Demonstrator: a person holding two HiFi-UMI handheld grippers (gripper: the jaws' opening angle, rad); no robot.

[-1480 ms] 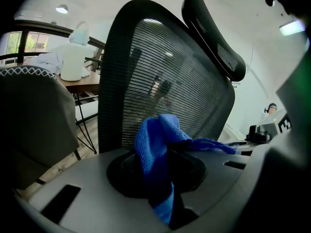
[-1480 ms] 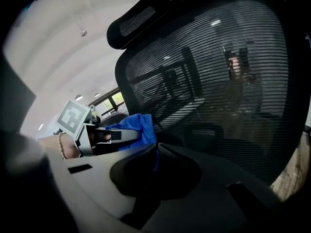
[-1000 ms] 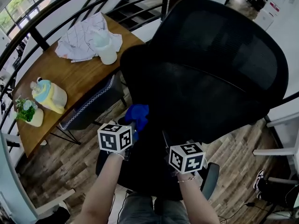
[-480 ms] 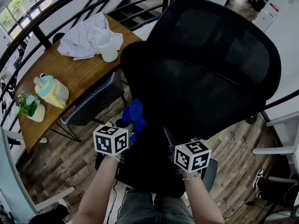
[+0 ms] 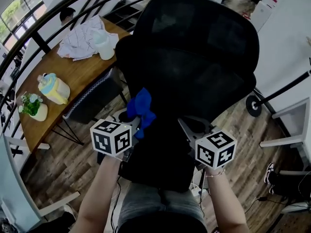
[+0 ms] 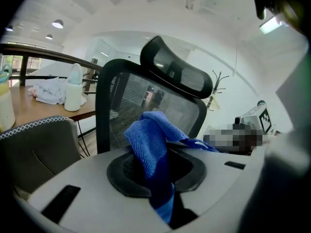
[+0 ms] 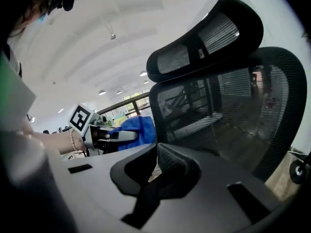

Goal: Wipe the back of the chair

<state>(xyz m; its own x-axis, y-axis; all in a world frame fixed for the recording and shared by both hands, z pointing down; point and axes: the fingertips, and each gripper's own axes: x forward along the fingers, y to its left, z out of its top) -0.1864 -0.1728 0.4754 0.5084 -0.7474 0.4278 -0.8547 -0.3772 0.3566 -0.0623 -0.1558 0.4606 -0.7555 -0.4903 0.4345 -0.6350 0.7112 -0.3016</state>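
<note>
Both forearms reach forward, side by side. The left gripper [image 5: 127, 128] is clamped on a blue cloth [image 5: 141, 108]. The right gripper [image 5: 190, 128], at 3 o'clock of it, is closed and empty. The chair back [image 5: 194, 57] stands at 12 o'clock.

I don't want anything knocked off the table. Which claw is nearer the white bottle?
Left. The left claw, shut on the blue cloth, is below and right of the white bottle. The right claw is farther off, further to the right.
</note>
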